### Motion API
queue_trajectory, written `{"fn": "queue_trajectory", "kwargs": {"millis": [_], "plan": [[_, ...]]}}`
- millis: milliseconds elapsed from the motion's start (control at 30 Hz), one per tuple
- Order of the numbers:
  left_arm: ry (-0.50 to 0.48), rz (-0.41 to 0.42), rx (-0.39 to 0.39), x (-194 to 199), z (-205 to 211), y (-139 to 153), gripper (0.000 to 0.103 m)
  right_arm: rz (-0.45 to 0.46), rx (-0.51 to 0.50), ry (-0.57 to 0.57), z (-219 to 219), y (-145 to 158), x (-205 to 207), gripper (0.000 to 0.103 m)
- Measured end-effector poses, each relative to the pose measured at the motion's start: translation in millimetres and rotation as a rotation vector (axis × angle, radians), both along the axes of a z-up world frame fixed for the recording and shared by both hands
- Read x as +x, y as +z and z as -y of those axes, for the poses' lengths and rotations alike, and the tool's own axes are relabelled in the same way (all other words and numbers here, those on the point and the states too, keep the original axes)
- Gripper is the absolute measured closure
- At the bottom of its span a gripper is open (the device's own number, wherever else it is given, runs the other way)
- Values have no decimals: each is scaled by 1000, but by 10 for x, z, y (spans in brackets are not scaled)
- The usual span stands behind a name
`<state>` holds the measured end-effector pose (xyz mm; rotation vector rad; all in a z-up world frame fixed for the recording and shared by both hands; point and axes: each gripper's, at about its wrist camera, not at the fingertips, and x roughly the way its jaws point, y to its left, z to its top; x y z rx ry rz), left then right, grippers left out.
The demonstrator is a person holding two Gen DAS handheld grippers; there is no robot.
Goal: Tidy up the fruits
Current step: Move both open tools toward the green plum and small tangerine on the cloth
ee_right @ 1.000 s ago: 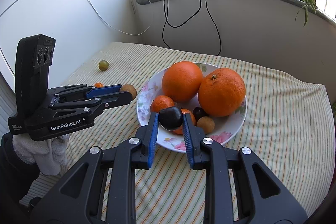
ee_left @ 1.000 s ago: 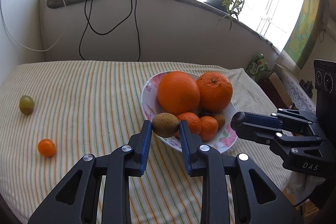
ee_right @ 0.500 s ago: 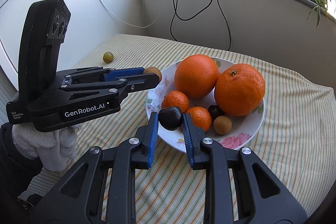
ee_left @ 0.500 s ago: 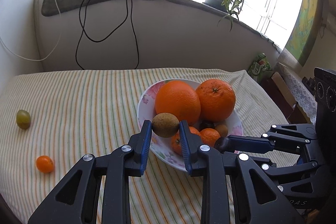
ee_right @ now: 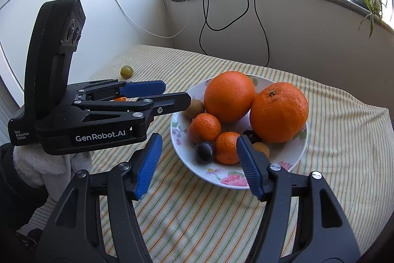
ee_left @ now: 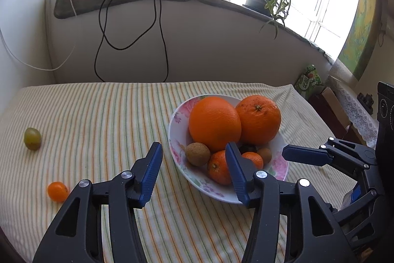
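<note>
Left wrist view: both claws, left gripper [ee_left: 194, 170] and right gripper [ee_right: 198, 160], are opening empty over the bowl [ee_left: 197, 180]; next, fetch the green fruit [ee_left: 32, 138] well left of it.

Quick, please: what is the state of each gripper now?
Left gripper: jaws opening, nothing held; brown fruit lies in the bowl.
Right gripper: jaws opening, nothing held; dark plum released.

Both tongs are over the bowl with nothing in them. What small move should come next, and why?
Probably swing the left tongs, whose jaws are opening with nothing between them, toward the small orange fruit on the striped cloth. It and the green fruit lie outside the bowl, while the brown fruit already sits inside.
</note>
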<state>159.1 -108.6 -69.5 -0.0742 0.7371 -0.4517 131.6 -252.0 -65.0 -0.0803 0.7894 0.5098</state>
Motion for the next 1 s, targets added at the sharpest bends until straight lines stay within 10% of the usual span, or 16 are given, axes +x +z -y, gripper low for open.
{"fn": "queue_trajectory", "kwargs": {"millis": [400, 1000], "plan": [[39, 25, 41, -78, 1, 95, 23, 7, -1, -17, 52, 62, -23, 22], [77, 40, 67, -168, -191, 124, 23, 8, -15, 1, -33, 117, -68, 16]]}}
